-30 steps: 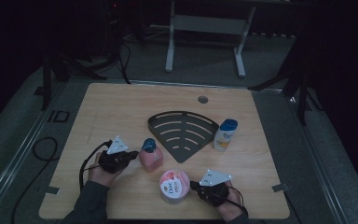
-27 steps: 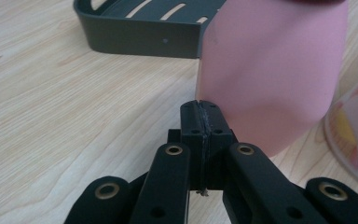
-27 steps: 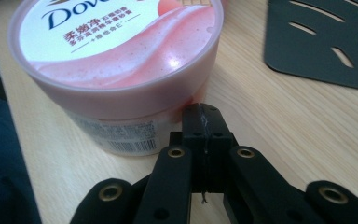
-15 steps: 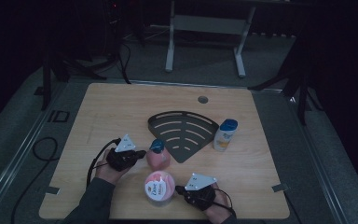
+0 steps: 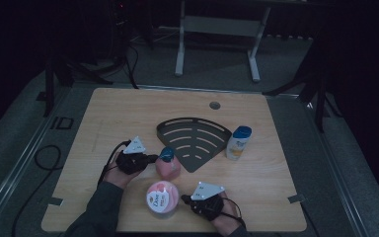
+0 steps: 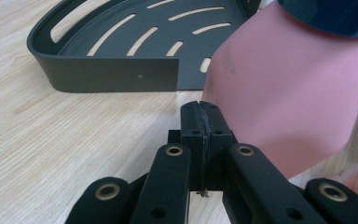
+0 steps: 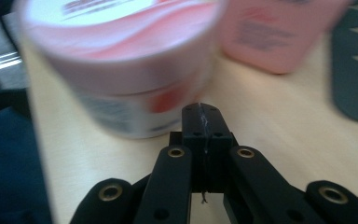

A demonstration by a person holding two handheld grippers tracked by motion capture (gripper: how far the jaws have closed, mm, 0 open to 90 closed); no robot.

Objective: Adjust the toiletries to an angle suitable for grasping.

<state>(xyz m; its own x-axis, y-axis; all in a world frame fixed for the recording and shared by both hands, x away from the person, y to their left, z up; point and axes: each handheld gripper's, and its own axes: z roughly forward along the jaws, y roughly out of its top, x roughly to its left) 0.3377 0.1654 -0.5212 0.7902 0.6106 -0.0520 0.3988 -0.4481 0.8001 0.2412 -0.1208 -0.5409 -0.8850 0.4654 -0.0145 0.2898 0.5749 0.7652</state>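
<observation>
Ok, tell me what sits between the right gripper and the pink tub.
Nothing visible does. The right gripper, jaws shut, points straight at the side of the pink tub, with bare table between in the right gripper view. The pink bottle stands behind the tub, by the left gripper.

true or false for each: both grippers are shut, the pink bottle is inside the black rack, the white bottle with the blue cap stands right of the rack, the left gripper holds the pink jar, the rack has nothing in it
1. Both grippers are shut. True: the left gripper and the right gripper have their jaws pressed together.
2. The pink bottle is inside the black rack. False: it stands on the table beside the rack.
3. The white bottle stands right of the rack. True.
4. The left gripper holds the pink jar. False: it holds nothing, and its tips are at the pink bottle.
5. The rack has nothing in it. True.
</observation>
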